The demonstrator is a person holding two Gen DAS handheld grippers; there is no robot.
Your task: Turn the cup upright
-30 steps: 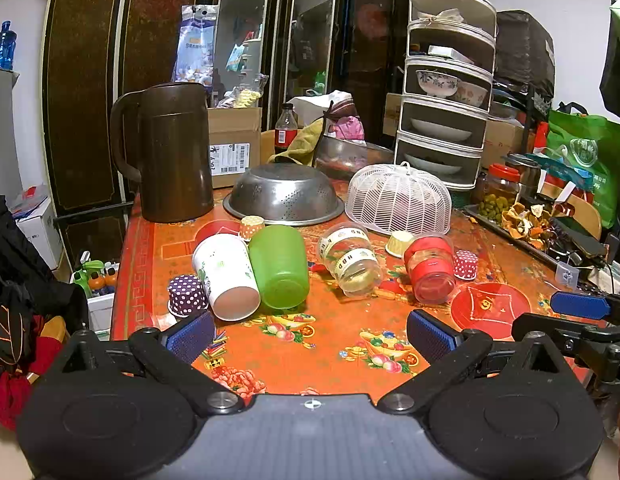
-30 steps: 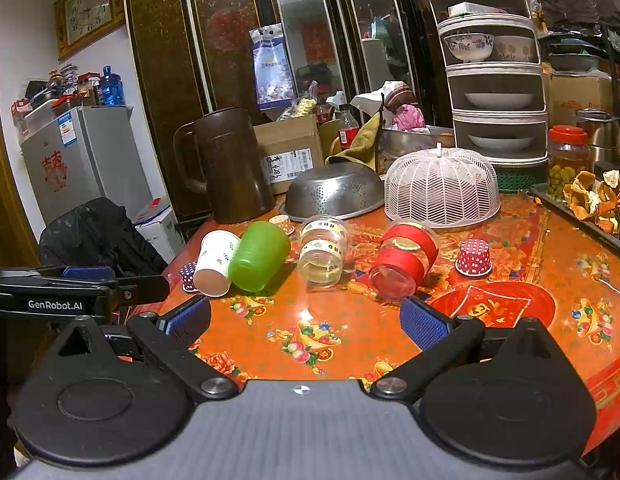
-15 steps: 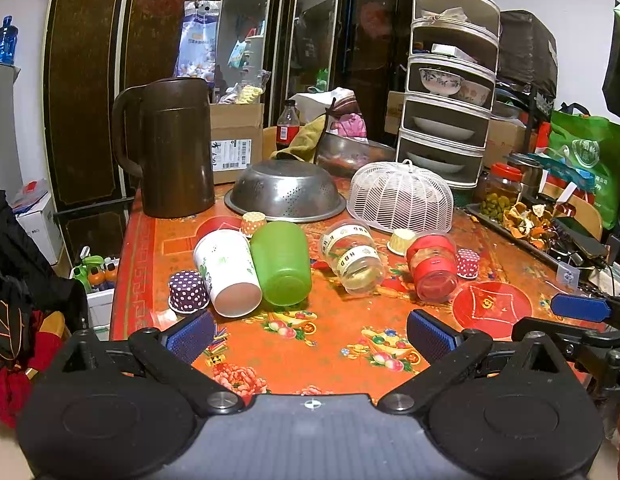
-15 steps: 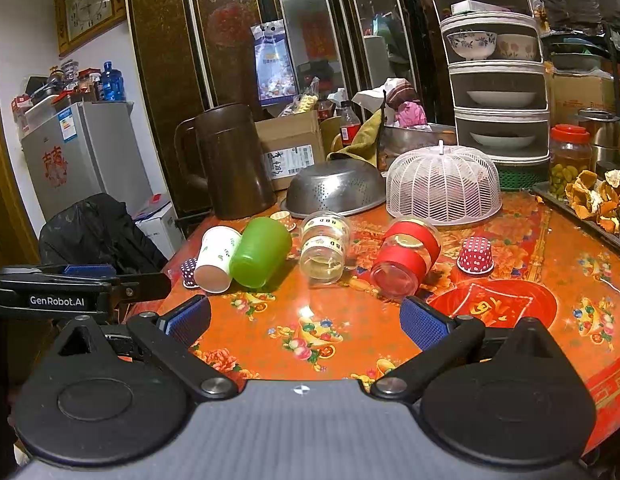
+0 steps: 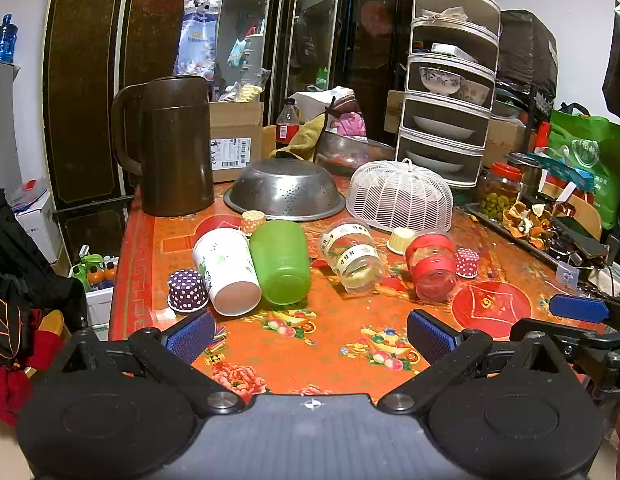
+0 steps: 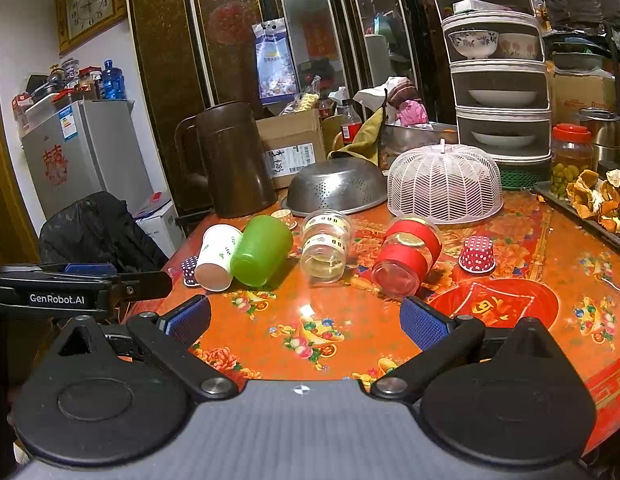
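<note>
Ahead of left gripper point(image 5: 310, 336) — green cup point(image 5: 280, 262) on side, apart.

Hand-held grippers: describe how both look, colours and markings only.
Both match: the left hand-held gripper and the right hand-held gripper have black linkage arms, silver pivot screws, grey ribbed bodies and blue textured pads. White "GenRobot.AI" lettering marks the left one's side.

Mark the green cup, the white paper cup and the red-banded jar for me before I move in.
green cup point(image 5: 279, 262): left wrist view, middle of its side wall, lying down.
white paper cup point(image 5: 223, 266): left wrist view, printed side wall, lying down.
red-banded jar point(image 6: 408, 254): right wrist view, red band round its side.
</note>
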